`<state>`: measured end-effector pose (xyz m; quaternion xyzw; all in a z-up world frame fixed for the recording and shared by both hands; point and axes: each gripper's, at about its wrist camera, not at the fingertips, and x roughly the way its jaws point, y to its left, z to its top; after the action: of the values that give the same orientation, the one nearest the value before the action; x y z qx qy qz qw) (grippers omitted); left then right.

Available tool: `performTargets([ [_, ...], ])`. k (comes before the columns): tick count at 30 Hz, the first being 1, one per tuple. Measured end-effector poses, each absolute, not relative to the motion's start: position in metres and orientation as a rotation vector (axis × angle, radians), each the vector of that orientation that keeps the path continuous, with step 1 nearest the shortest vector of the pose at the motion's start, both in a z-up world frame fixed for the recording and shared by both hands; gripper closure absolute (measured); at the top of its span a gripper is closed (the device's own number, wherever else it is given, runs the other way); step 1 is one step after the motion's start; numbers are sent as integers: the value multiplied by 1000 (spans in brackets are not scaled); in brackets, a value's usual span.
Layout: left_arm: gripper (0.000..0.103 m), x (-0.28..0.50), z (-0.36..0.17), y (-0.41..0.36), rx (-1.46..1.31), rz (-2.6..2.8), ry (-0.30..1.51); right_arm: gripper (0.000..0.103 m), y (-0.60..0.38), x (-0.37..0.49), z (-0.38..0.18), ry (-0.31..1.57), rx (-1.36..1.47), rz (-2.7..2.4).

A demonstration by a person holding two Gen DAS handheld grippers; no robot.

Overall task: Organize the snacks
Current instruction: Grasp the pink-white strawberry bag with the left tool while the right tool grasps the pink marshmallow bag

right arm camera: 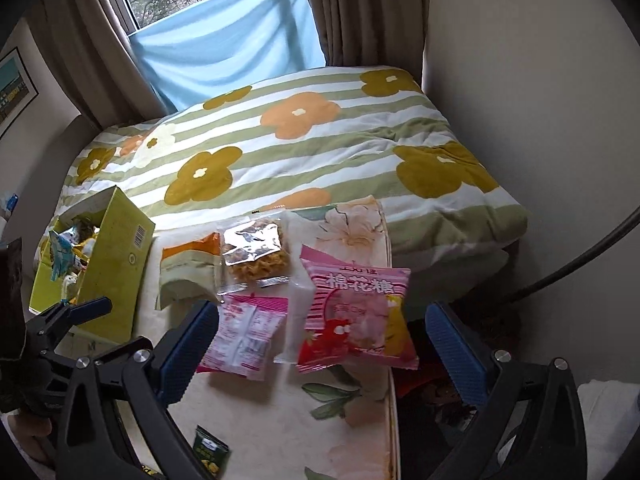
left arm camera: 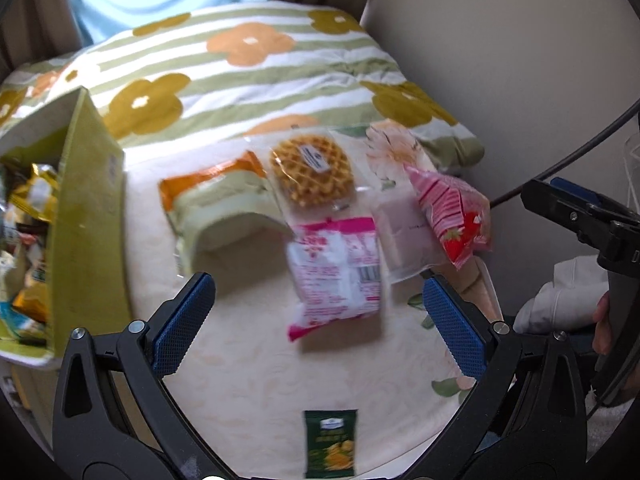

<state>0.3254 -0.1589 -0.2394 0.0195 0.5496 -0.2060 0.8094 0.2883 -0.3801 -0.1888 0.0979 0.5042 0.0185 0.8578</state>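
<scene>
Several snack packets lie on a cream floral cloth point(left arm camera: 248, 360): an orange and green packet point(left arm camera: 218, 204) point(right arm camera: 188, 268), a wrapped waffle point(left arm camera: 312, 172) point(right arm camera: 256, 256), a pink and white packet point(left arm camera: 336, 276) point(right arm camera: 248, 336), a translucent pale packet point(left arm camera: 404, 232) and a pink strawberry marshmallow bag point(left arm camera: 452, 216) point(right arm camera: 356, 316). A small dark green packet point(left arm camera: 330, 440) point(right arm camera: 210, 450) lies nearest. My left gripper point(left arm camera: 316, 312) hangs open above the pink and white packet. My right gripper point(right arm camera: 320, 336) is open over the marshmallow bag, holding nothing.
A yellow-green cardboard box point(left arm camera: 86, 220) point(right arm camera: 108, 268) full of snacks stands at the left. A striped flower-print quilt point(right arm camera: 304, 148) lies behind, against a wall at the right. The cloth's right edge point(right arm camera: 390, 320) drops off to dark floor. A black cable point(right arm camera: 580, 260) crosses at the right.
</scene>
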Motion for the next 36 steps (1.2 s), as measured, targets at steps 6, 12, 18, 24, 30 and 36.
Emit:
performTargets([
  [6,0,325,-280,-185,59,-411,1252,0,-406,298,-227,1118,282,69],
  [12,0,330,-320,-199,102,-382,1328,0,-411,304,-254,1142,321,74],
  [18,0,334,-338,-210,150,-366,1352,0,-415,317,-272,1166,354,85],
  [24,0,339,-344,-213,153,-362,1367,0,-417,331,-294,1210,398,108],
  [30,0,344,-351,-215,155,-365,1381,11,-415,331,-308,1218,446,130],
  [36,0,345,-356,-217,155,-374,1389,28,-413,329,-304,1202,439,118],
])
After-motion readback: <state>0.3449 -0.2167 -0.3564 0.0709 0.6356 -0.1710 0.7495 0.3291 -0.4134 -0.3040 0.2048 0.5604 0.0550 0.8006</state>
